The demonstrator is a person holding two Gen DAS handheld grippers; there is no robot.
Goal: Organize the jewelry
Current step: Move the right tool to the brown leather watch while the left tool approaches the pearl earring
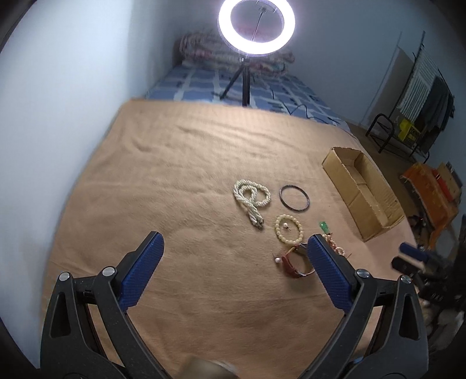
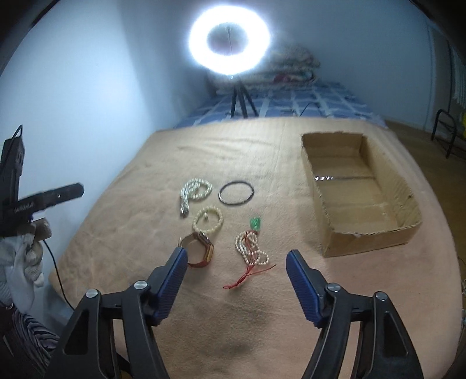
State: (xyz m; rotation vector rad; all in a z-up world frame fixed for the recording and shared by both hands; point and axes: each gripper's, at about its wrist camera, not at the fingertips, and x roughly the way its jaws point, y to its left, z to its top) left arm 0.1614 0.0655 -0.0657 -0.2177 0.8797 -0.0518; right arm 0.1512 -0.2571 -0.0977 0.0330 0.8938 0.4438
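Jewelry lies on a tan blanket [image 1: 189, 175]: a coiled pearl necklace [image 1: 252, 198] [image 2: 194, 194], a dark bangle [image 1: 294, 197] [image 2: 236, 193], a cream bead bracelet [image 1: 289, 228] [image 2: 208, 223], a brown-strap watch [image 1: 297, 262] [image 2: 201, 249], and a small pearl strand with red cord and green charm [image 2: 252, 250]. An open cardboard box [image 1: 364, 192] [image 2: 358, 198] lies to the right. My left gripper [image 1: 236, 247] is open and empty, above the blanket left of the watch. My right gripper [image 2: 236, 262] is open and empty, just before the pearl strand.
A lit ring light on a tripod [image 1: 256, 26] [image 2: 230, 38] stands beyond the blanket on a blue checked bed [image 1: 233, 84]. A white wall [image 1: 58, 116] runs along the left. A clothes rack [image 1: 422, 96] and a black chair [image 1: 384, 131] stand at the right.
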